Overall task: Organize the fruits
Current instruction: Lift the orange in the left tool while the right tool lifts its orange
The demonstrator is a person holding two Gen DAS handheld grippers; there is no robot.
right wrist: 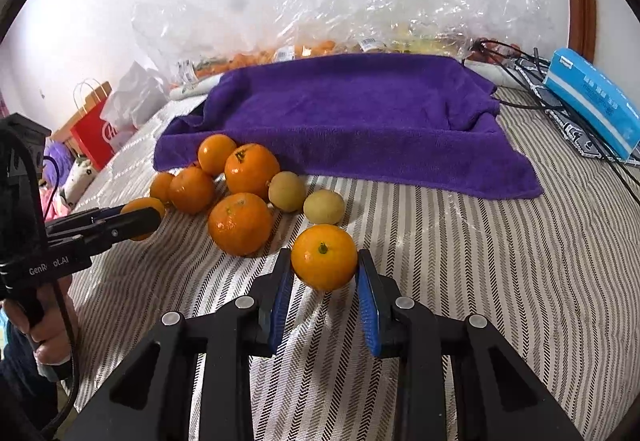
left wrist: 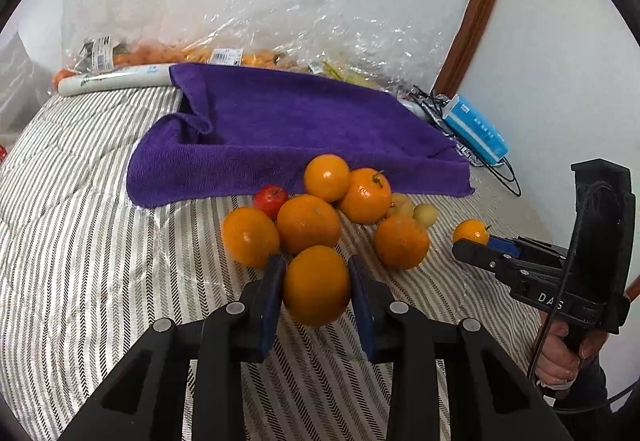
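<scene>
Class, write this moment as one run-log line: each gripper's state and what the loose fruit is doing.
left gripper: shut on orange | right gripper: shut on small orange | loose fruit pile: beside purple towel

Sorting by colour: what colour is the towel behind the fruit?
Purple towel; clearest in the right wrist view.

**A:** how's the fruit laid out rn?

**B:** A pile of oranges (left wrist: 308,223) is bunched on the striped cover just in front of the purple towel; a small red fruit (left wrist: 271,200) is tucked at its left edge. Two yellowish fruits (right wrist: 287,191) are set beside it.

**A:** any loose?

**B:** One orange (left wrist: 317,285) and a stemmed one (right wrist: 324,256) are clamped.
</scene>
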